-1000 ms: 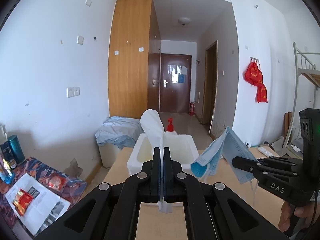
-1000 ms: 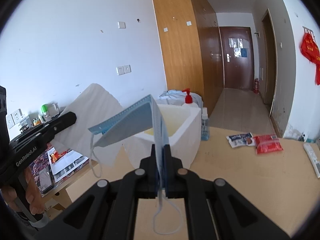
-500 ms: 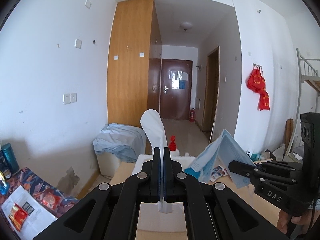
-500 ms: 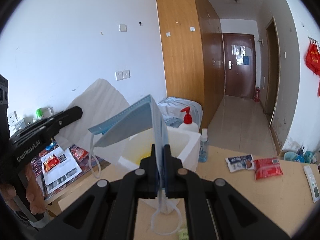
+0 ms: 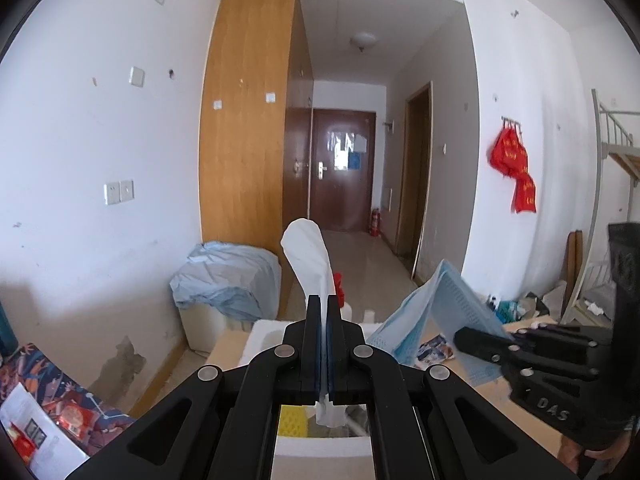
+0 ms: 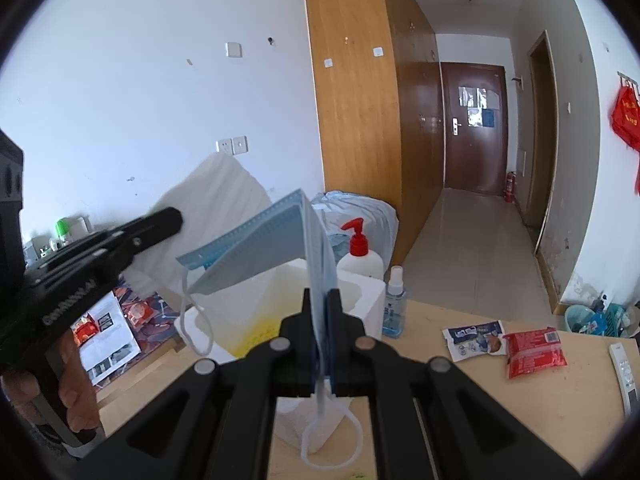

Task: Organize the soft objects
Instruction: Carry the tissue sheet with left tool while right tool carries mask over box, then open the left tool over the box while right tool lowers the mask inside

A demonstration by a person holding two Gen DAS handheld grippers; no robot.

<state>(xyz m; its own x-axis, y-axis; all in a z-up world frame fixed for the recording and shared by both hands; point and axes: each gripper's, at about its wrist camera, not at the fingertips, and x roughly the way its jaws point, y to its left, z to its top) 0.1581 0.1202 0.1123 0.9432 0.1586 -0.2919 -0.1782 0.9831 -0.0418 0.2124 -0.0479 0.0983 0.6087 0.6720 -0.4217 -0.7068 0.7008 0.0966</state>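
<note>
Tissue stands pinched in the clenched left tongs, above the foam box on the table. Right of it, the right tongs are clamped on a blue face mask; its dangling ear loop could snag the box rim, dragging the mask askew at release.

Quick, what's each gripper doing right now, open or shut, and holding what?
Left gripper: shut on a white tissue.
Right gripper: shut on a blue face mask.
</note>
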